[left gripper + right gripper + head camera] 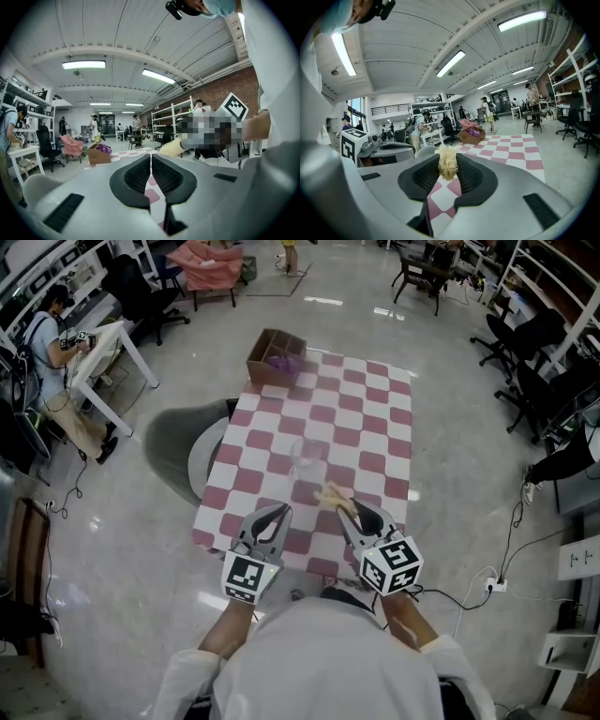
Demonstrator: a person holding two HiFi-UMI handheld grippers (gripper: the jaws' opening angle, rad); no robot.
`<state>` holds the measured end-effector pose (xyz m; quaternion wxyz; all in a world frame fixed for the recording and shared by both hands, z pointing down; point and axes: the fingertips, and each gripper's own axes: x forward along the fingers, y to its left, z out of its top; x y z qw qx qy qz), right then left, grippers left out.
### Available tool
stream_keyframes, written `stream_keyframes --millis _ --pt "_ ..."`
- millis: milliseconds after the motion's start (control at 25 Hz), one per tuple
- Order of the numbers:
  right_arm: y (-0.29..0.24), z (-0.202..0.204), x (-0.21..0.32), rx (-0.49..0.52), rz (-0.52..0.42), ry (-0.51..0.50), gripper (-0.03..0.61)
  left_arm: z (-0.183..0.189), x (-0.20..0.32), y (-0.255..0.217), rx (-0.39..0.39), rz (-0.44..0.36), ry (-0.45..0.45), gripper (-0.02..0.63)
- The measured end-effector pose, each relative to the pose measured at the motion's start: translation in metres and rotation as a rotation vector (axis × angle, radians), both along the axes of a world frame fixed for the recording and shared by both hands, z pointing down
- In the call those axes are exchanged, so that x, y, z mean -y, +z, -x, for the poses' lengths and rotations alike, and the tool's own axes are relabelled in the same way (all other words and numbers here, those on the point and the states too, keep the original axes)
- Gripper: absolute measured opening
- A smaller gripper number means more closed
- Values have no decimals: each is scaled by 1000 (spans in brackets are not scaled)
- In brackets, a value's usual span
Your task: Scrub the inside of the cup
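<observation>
White shirt (pixel 319 652); checkered table (pixel 375 418), cardboard box (pixel 267 367), maybe cup (pixel 307 460); glossy floor (pixel 141 549).

Long ceiling tube lights (pixel 83 64) give bright, even light. Pale glare patches sit on the glossy floor (pixel 323 302). Both gripper views bow strongly toward dark, vignetted rims. The clear cup (pixel 307 460) is barely discernible against the checked tabletop (pixel 375 418).

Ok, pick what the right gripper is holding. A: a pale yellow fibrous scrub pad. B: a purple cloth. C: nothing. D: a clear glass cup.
A: the right gripper pinches the pale yellow fibrous scrub pad between its jaws, while the clear glass cup stands apart on the pink-and-white checked table.
</observation>
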<state>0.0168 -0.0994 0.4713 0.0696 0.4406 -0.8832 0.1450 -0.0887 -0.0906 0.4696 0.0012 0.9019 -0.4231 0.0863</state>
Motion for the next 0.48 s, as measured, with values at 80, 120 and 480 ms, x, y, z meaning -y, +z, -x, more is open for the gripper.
stream_keyframes --millis 80,120,480 --pt "-1 1 -2 -4 -1 0 114 2 -1 -2 1 -1 -1 35" --pt "-1 1 -3 -6 -1 0 114 3 -2 -3 1 -3 -3 32" --pt "-1 0 -5 -25 -10 5 114 8 -3 -8 4 -1 -19 32"
